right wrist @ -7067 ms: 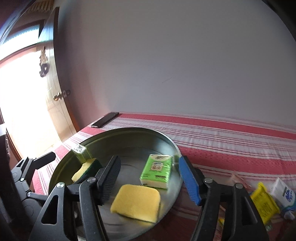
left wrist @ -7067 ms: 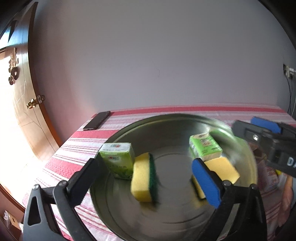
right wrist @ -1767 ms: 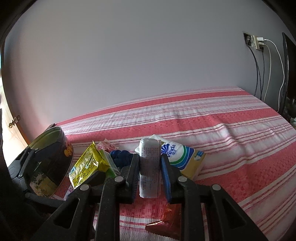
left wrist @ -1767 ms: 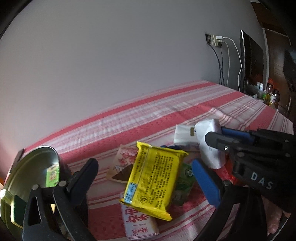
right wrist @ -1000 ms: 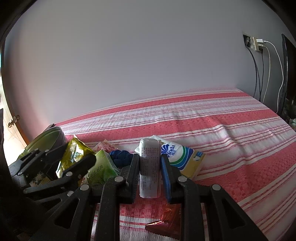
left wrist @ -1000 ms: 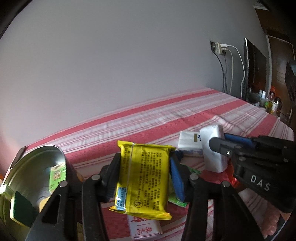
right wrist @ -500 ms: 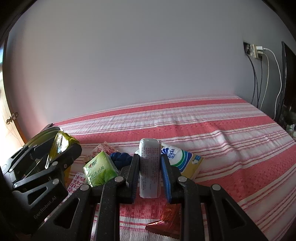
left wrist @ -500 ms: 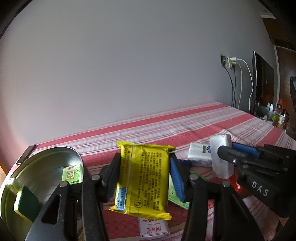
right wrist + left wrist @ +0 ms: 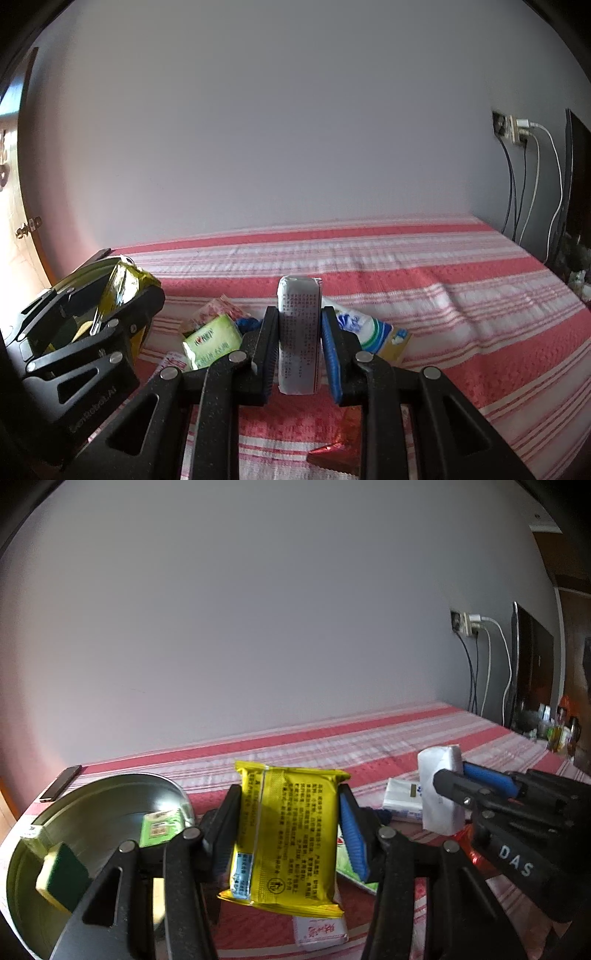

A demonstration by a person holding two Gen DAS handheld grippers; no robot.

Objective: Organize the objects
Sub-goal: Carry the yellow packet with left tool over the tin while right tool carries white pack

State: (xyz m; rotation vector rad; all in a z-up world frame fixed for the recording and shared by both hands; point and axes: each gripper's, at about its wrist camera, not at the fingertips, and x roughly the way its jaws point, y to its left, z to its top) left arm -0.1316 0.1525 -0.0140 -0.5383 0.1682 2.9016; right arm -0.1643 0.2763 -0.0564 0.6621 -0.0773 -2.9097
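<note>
Basin (image 9: pixel 110 805) lies left of left claw (image 9: pixel 286 827), nearer than right claw (image 9: pixel 299 345); left pinches upright yellow packet (image 9: pixel 288 834), right clamps upright white packet (image 9: pixel 299 332).

Matte black, speckled plastic on the left hand-held gripper (image 9: pixel 284 827): two scissor-like linkage arms with triangular cut-outs, round silver pivot screws, one black ribbed pad and one bright blue pad. Same build on the right hand-held gripper (image 9: pixel 298 354), blue pad right of its black one. White "DAS" lettering along its side; faint embossed lettering beside the left body's screws.
</note>
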